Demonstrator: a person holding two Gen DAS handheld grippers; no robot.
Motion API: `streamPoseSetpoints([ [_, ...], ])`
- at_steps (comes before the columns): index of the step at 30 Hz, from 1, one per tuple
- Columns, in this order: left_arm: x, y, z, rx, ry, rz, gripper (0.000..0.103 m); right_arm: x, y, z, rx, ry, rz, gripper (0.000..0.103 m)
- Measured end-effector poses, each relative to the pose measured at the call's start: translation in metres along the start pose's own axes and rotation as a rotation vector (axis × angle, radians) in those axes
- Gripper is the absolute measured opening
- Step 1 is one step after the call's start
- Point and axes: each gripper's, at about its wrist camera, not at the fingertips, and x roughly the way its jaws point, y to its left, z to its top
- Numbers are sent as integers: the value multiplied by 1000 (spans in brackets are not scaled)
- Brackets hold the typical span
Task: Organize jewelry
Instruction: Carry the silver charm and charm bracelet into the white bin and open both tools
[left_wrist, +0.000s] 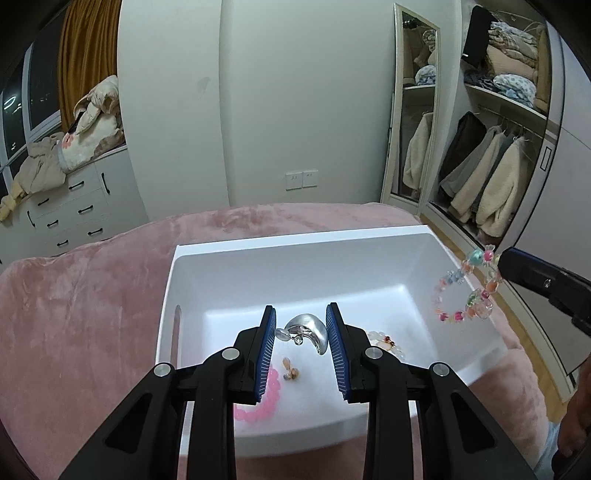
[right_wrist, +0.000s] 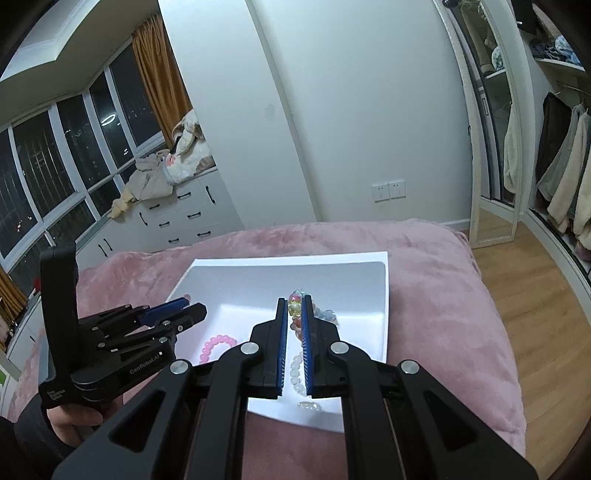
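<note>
A white bin (left_wrist: 295, 240) sits on a pink plush bed. My left gripper (left_wrist: 301, 317) hangs over the bin's near half, its blue pads closed on a silver crescent piece (left_wrist: 308, 328). In the bin lie a pink bead bracelet (left_wrist: 267, 400), small amber earrings (left_wrist: 290, 369) and a white bead bracelet (left_wrist: 388, 341). My right gripper (right_wrist: 294, 314) is shut on a colourful bead bracelet (right_wrist: 294, 306). In the left wrist view that bracelet (left_wrist: 465, 293) dangles as a loop over the bin's right side. The right wrist view shows the left gripper (right_wrist: 192, 308) from the side.
The pink blanket (left_wrist: 92, 314) surrounds the bin (right_wrist: 288, 259). A white dresser (left_wrist: 74, 210) with piled clothes stands at the back left. A standing mirror (left_wrist: 410, 110) and an open wardrobe (left_wrist: 498, 177) are at the right. Wood floor (right_wrist: 524, 295) runs along the bed's right edge.
</note>
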Motion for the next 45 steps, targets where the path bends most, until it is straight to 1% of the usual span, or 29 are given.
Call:
streamPoseSetpoints([
  [4,20,5,0,-13,28,-1,33,26,-8,-7,15,46,-18,8],
  [6,31,11,-1,-34,50,-17,33,35,-9,-12,18,65,-18,8],
  [9,42,17,-2,-41,69,-6,33,47,-9,-15,13,91,-21,8],
  [13,52,21,-4,-39,88,5,33,60,-7,-21,10,115,-28,8],
  [21,65,29,-11,-79,152,5,33,74,-4,-26,19,171,-36,8],
  [22,65,29,-11,-81,153,3,35,73,-4,-27,16,175,-40,9],
  [24,63,30,-11,-86,145,2,42,70,-4,-27,20,171,-43,10],
  [25,61,29,-11,-85,139,6,48,68,-5,-28,22,169,-46,10],
  [30,54,27,-10,-82,133,2,49,54,-6,-25,32,145,-43,11],
  [31,51,26,-9,-82,129,-1,50,51,-6,-25,32,143,-44,17],
  [32,47,25,-8,-81,122,-4,53,49,-7,-25,32,140,-45,31],
  [33,44,25,-8,-81,114,-7,54,44,-6,-25,31,135,-46,40],
  [34,40,25,-7,-81,105,-10,58,41,-6,-25,30,127,-52,57],
  [35,35,24,-6,-79,94,-17,61,36,-6,-24,28,114,-58,69],
  [36,29,22,-6,-73,83,-22,63,31,-6,-24,28,103,-64,73],
  [38,21,19,-5,-64,69,-28,72,22,-5,-24,29,88,-70,79],
  [39,17,17,-5,-60,62,-32,75,16,-5,-25,30,77,-74,86],
  [40,11,15,-6,-54,54,-36,80,10,-6,-26,31,66,-82,94],
  [41,7,13,-7,-51,49,-40,85,6,-6,-26,33,58,-91,99],
  [43,-2,10,-11,-44,41,-49,92,-6,-6,-29,38,42,-102,98],
  [45,-10,7,-16,-37,41,-58,93,-17,-7,-33,34,35,-115,98],
])
